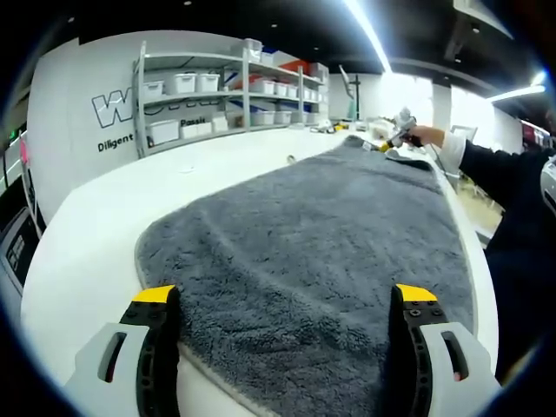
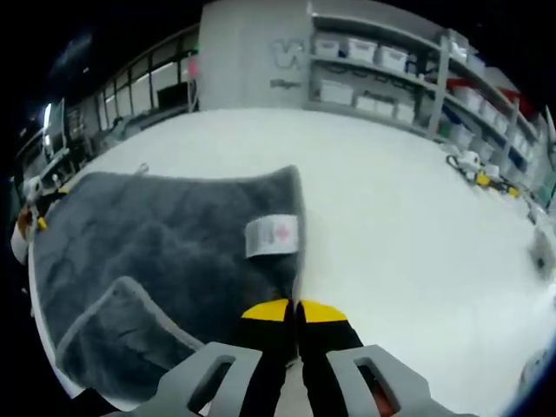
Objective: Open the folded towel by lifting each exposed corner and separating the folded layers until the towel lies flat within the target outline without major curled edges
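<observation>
White table (image 1: 95, 226) carries the grey towel (image 1: 313, 243), mostly spread. Left gripper (image 1: 287, 300) gapes wide over its near edge; right gripper (image 2: 294, 308) pinches the towel's hem. Soft, limp pile; grab the curled corner (image 2: 117, 304) at eight o'clock.

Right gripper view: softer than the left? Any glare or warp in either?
Right gripper view: slightly soft, the towel pile smeared, the white table bright and nearly washed out, shelves bowed. Left gripper view: sharper towel texture, ceiling strip lights blown out, table edge curved by the fisheye, far end hazy around the other tool.
</observation>
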